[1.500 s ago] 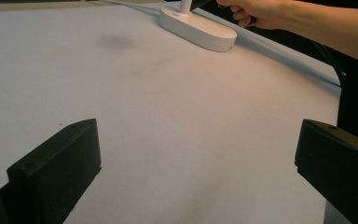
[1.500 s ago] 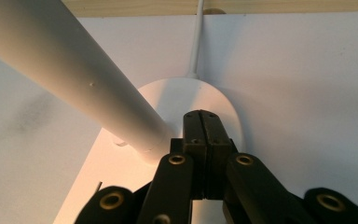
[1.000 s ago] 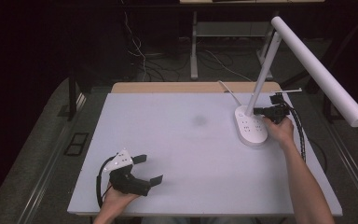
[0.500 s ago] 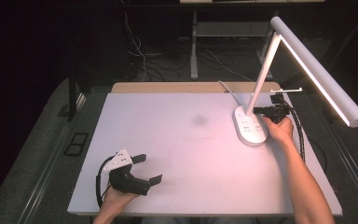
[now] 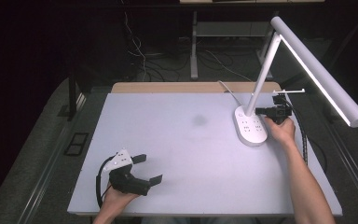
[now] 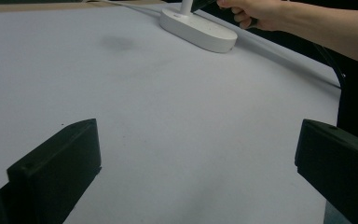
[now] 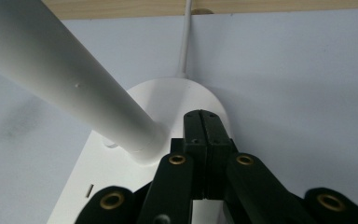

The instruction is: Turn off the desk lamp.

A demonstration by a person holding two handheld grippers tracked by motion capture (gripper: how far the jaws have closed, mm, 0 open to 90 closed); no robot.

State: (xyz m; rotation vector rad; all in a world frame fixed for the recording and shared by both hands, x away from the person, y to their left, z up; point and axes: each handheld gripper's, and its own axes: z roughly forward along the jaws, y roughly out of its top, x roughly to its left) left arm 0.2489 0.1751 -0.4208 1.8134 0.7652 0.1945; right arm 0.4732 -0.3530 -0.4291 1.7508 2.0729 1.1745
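Lamp [image 5: 261, 88] stood at the far right of the table [image 5: 177, 154], its oval white base [image 5: 250, 127] flat on the grey top and its stem [image 5: 262, 79] leaning up and away to a long lit head [image 5: 324, 77] that reached out past the table's right edge. A white cord [image 5: 228, 91] ran from the back of the base toward the wooden strip at the far edge.

My right gripper [image 5: 266, 111] sat over the rear of the base, just beside the foot of the stem. Its jaws were pressed together with nothing between them; in the right gripper view the tips [image 7: 202, 130] met over the base [image 7: 177, 98], with the stem [image 7: 60, 70] rising close on their left and the cord [image 7: 184, 37] running straight ahead. I could not tell whether the tips touched the base. My right hand [image 5: 279, 130] held the gripper from the near side, forearm lying across the table's right part.

My left gripper [image 5: 147, 169] rested low at the near left of the table, well apart from the lamp, my left hand [image 5: 116, 196] behind it. Its jaws were spread wide with only bare tabletop between them. From the left gripper view the base [image 6: 198, 30] lay far off across the table, with my right hand [image 6: 256, 11] beside it.

A faint dark smudge [image 5: 199, 120] marked the table's middle.
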